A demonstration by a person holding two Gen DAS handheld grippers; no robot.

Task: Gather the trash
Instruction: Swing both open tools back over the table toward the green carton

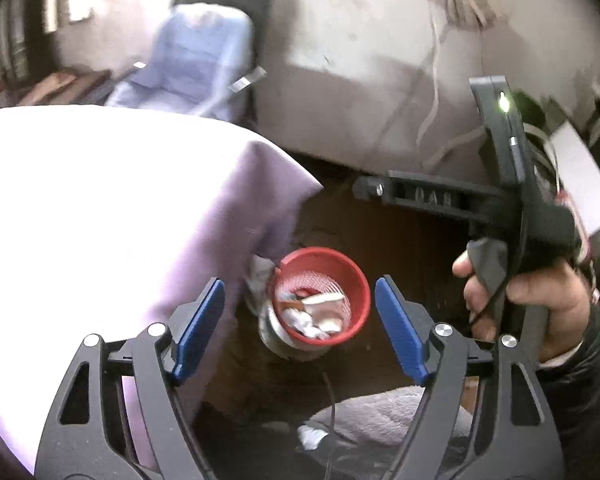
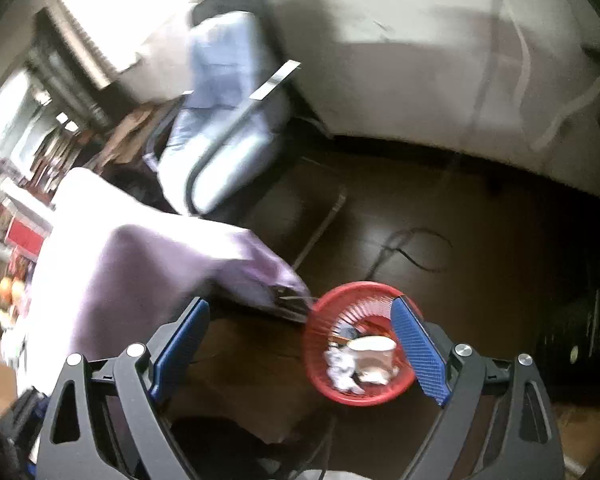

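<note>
Both grippers hang above the floor with nothing in them, which suggests a drop-off into the bin is done and the hands are between pieces. The left gripper (image 1: 300, 328) has its jaws spread wide, with only air between the blue pads. The right gripper (image 2: 300, 348) is likewise wide open and empty; in the left wrist view it shows from the side, held in the person's right hand (image 1: 532, 304).

The red bin (image 1: 320, 296) stands on the dark floor (image 1: 400, 240), just beside the corner of the bench, which is draped in a lilac cloth (image 1: 120, 208). The bin already holds trash: a paper cup (image 2: 374, 354) lying on its side, crumpled white paper (image 2: 340, 368) and a few other scraps too blurred to name. Some pale crumpled stuff sits against the bin's outer wall on the bench side, though whether that is trash I cannot tell.

The bench top is washed out by glare, so no leftover trash can be made out there. A chair with a blue cover (image 1: 196, 56) stands behind the bench by the wall.

The next move, as I judge it, calls for swinging the open jaws back toward the bench or floor to find another scrap, closing on it, then carrying it over the bin's rim. Both views are smeared, so a steady look comes first.
</note>
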